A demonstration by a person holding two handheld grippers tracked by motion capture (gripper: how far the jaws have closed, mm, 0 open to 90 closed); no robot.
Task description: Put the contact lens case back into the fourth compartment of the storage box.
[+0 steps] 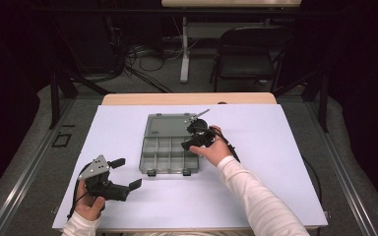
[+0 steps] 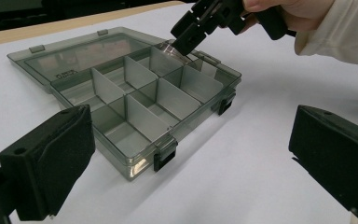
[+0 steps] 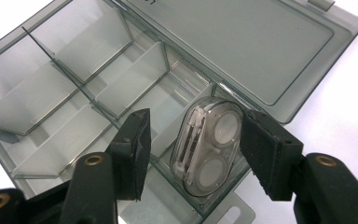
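Observation:
A smoky grey compartment box (image 1: 143, 164) lies open on the white table cover, its lid (image 3: 242, 42) flat behind it. A small clear case (image 3: 209, 149) with two round white discs leans in a compartment beside the lid hinge. My right gripper (image 3: 198, 149) straddles that case from above; its left pad (image 3: 137, 149) stands apart from the case and the right pad sits right beside it, so the jaws are open. That gripper (image 1: 193, 140) hovers at the box's right rear part (image 2: 191, 35). My left gripper (image 1: 127, 172) rests open near the box's front left, nothing between its pads (image 2: 56, 163).
The box's other compartments (image 2: 121, 133) look empty, and two black latches (image 2: 164, 156) stick out of its front wall. Bare white cover (image 1: 275, 162) stretches to the right. Beyond the table's wooden far edge (image 1: 187, 98) stand a folding chair (image 1: 248, 54) and floor cables.

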